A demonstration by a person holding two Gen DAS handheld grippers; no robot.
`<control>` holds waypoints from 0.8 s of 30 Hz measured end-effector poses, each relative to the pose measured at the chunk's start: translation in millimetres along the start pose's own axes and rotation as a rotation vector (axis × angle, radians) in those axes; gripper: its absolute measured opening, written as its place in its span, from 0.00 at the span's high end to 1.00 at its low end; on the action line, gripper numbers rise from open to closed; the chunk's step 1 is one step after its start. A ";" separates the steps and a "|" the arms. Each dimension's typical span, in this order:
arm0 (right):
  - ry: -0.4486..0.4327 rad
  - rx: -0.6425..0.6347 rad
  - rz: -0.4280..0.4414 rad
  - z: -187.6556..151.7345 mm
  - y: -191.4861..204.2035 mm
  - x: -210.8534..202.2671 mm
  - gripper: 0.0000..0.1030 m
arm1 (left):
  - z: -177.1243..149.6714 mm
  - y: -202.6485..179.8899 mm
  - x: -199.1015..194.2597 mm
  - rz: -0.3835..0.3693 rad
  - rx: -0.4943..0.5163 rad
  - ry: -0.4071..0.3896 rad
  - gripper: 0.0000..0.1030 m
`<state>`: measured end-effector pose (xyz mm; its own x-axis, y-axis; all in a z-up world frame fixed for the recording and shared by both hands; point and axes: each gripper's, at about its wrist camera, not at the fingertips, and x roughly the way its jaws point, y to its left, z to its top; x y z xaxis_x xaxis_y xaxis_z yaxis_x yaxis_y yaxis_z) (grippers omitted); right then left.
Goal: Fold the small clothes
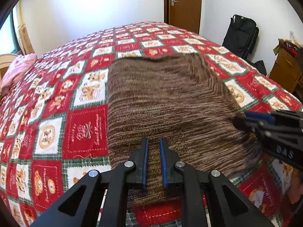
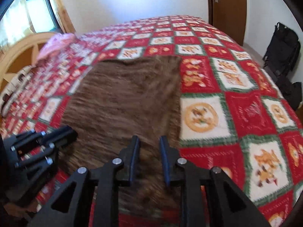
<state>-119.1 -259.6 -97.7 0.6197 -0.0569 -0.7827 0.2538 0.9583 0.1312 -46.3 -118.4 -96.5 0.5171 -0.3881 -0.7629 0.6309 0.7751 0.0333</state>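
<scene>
A knit garment (image 1: 161,102) is spread flat on the quilt (image 1: 56,113) that covers the bed, nearer the near edge than the far edge. The left gripper (image 1: 153,143) is held over the garment's near edge, and the right gripper (image 1: 246,119) is placed at the garment's right edge. In the right wrist view, the right gripper (image 2: 149,141) is seen over the garment (image 2: 123,98), with the left gripper (image 2: 62,132) at its left edge. A pillow (image 1: 17,68) lies at the bed's far left corner. A door (image 1: 184,3) is set behind the far edge, a bag (image 1: 240,36) to its right against the wall, and a cabinet (image 1: 284,70) further right
</scene>
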 end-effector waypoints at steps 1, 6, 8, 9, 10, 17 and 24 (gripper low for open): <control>0.020 -0.001 -0.004 -4.4 -2.1 1.7 0.74 | -1.4 1.1 1.7 -0.006 0.000 0.006 0.88; 0.058 0.012 0.002 -14.4 -15.3 -0.7 0.64 | -8.3 11.8 -5.8 -0.073 0.004 0.000 0.88; 0.089 0.002 -0.009 -10.1 -14.3 -3.4 0.65 | -3.4 27.2 -18.3 -0.120 -0.032 0.005 0.88; 0.085 -0.017 -0.019 -7.1 -12.8 -8.3 0.66 | 1.8 33.5 -23.3 -0.121 -0.038 -0.003 0.88; 0.054 -0.040 -0.029 -1.7 -11.0 -17.0 0.66 | 8.8 38.6 -26.8 -0.101 -0.033 -0.014 0.88; -0.078 -0.035 0.017 57.2 -0.3 -19.2 0.77 | 69.9 62.3 -1.5 -0.017 -0.102 -0.078 0.88; 0.006 0.079 -0.068 107.7 -20.1 55.4 0.88 | 105.7 45.3 49.2 0.040 -0.084 -0.079 0.88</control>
<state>-9.9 -312.2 -78.2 0.5948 -0.1188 -0.7951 0.3529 0.9272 0.1255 68.9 -155.1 -64.2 0.5868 -0.3914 -0.7088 0.5597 0.8287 0.0057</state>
